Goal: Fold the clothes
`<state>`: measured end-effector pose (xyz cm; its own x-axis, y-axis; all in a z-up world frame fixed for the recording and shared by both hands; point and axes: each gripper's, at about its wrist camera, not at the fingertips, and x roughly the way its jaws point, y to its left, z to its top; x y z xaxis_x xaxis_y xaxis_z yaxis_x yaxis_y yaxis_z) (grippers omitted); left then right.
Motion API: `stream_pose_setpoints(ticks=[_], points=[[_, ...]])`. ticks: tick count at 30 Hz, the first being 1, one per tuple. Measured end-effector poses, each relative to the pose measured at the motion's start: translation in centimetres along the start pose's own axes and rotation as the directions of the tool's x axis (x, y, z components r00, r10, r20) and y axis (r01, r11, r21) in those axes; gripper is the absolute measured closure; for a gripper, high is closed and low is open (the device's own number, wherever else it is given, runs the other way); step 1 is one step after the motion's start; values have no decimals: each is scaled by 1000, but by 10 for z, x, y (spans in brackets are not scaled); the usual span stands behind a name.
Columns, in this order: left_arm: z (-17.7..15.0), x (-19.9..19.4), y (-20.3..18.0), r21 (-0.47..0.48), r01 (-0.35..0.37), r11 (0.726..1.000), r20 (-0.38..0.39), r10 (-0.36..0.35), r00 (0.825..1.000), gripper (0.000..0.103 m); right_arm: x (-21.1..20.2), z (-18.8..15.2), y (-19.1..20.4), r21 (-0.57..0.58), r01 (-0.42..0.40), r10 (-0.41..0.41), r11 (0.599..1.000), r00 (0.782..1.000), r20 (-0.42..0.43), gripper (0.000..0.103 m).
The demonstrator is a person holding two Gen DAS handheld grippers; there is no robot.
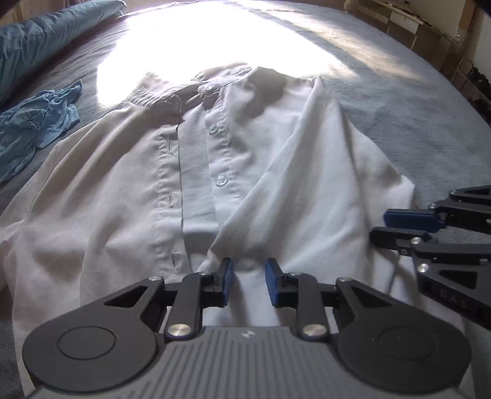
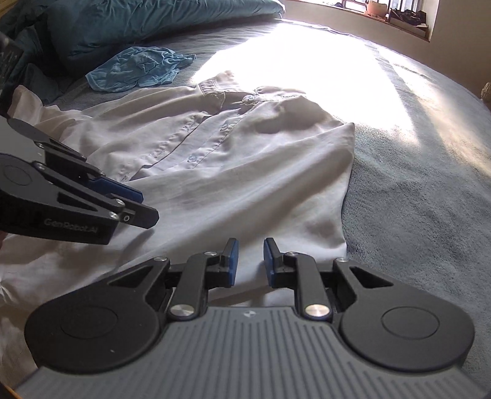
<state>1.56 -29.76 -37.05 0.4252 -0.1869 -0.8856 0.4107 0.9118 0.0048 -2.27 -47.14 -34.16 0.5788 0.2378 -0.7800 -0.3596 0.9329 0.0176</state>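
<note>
A white button-up shirt (image 1: pixel 172 159) lies face up on the bed, collar away from me, with its right side folded inward over the front. It also shows in the right wrist view (image 2: pixel 239 172). My left gripper (image 1: pixel 248 276) is open and empty, low over the shirt's lower middle. My right gripper (image 2: pixel 249 257) is open and empty over the shirt's lower right part near its folded edge. The right gripper also shows at the right of the left wrist view (image 1: pixel 380 225). The left gripper shows at the left of the right wrist view (image 2: pixel 147 205).
A crumpled light blue garment (image 1: pixel 33 119) lies left of the shirt, also in the right wrist view (image 2: pixel 138 70). A teal duvet (image 2: pixel 129 21) is piled at the back left. The grey bedspread (image 2: pixel 414 184) stretches right, with bright sunlight beyond the collar.
</note>
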Motion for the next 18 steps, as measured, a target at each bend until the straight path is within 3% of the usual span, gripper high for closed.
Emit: stream_pose_setpoints(ticks=[2, 4, 8, 11, 14, 18], points=[[-2, -1, 6, -18, -18, 1000, 13, 18, 1000, 74, 9, -11, -9, 25, -3, 4, 1000, 999, -43, 87], [-1, -2, 9, -33, -51, 998, 15, 51, 999, 74, 6, -16, -17, 53, -14, 17, 998, 999, -49, 89], [3, -2, 18, -108, -51, 993, 5, 52, 999, 74, -4, -16, -27, 85, -27, 31, 996, 998, -45, 89], [4, -6, 22, -137, -49, 989, 10, 51, 999, 74, -19, -6, -35, 104, -58, 55, 993, 998, 31, 87], [2, -10, 26, -160, -40, 986, 23, 44, 999, 73, -12, 1, -34, 90, -67, 62, 994, 997, 55, 87], [-4, -34, 40, -233, -5, 972, 84, 26, 996, 62, 0, 1, -31, 96, -58, 57, 994, 998, 13, 87]])
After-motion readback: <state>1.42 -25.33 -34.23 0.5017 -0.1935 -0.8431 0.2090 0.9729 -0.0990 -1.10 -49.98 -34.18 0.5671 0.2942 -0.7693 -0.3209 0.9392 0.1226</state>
